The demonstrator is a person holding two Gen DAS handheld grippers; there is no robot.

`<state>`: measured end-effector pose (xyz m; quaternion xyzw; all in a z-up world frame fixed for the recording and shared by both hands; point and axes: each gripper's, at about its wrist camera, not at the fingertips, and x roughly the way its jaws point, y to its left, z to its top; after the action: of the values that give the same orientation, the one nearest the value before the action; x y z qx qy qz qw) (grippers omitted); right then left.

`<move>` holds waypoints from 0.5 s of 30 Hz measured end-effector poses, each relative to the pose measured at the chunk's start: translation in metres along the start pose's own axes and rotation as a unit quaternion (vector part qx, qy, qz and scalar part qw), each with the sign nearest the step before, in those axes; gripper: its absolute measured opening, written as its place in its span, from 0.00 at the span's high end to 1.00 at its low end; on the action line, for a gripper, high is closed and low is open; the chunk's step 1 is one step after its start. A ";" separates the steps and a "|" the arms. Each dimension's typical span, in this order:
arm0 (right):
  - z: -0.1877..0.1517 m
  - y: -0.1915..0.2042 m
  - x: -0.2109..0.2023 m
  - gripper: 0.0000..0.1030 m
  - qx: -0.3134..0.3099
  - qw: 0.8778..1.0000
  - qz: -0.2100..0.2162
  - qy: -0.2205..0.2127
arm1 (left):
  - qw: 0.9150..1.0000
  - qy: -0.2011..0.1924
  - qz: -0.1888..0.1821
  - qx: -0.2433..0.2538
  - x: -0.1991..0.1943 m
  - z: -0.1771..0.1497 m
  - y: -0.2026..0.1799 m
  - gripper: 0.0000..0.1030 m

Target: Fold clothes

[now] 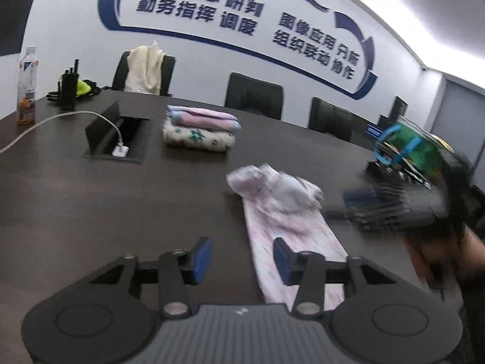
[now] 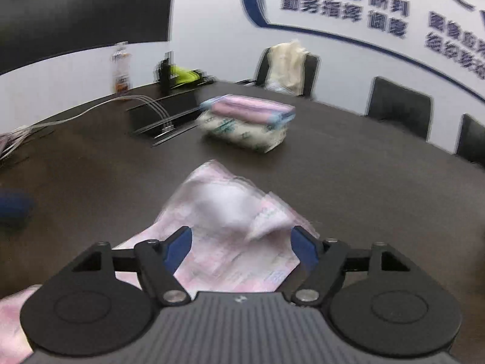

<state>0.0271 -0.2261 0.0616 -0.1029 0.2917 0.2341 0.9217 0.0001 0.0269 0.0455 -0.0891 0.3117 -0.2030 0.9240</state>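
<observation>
A pink-and-white patterned garment (image 1: 288, 221) lies stretched along the dark table, its far end bunched up. My left gripper (image 1: 242, 257) hovers open over the table, its right pad above the garment's near strip, nothing held. In the right wrist view the same garment (image 2: 230, 236) lies crumpled under my right gripper (image 2: 241, 245), which is open with its blue pads on either side of the cloth. The right gripper also shows, blurred, in the left wrist view (image 1: 409, 200). Two folded garments are stacked (image 1: 198, 129) farther back on the table (image 2: 245, 121).
An open cable box (image 1: 116, 135) with a white charger and cable sits in the table at left. A drink bottle (image 1: 26, 86), a black radio and a yellow-green item stand at the far left edge. Black chairs (image 1: 254, 94) line the far side; one carries a cream cloth (image 1: 145, 68).
</observation>
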 end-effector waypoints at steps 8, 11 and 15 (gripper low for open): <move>0.006 -0.020 0.014 0.38 0.050 0.999 0.011 -0.009 | 0.999 0.038 -0.018 -0.003 0.076 0.064 0.008 0.39; 0.013 -0.017 0.038 0.38 0.039 0.999 0.022 0.003 | 0.998 0.055 -0.022 -0.013 0.107 0.083 0.011 0.41; 0.013 -0.006 0.070 0.41 0.015 0.999 0.032 0.029 | 0.995 0.086 -0.025 -0.043 0.146 0.085 0.013 0.55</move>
<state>0.0866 -0.2013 0.0313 -0.0868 0.3249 0.2563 0.9062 0.1616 -0.0210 0.0306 -0.1184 0.3961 -0.2193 0.8837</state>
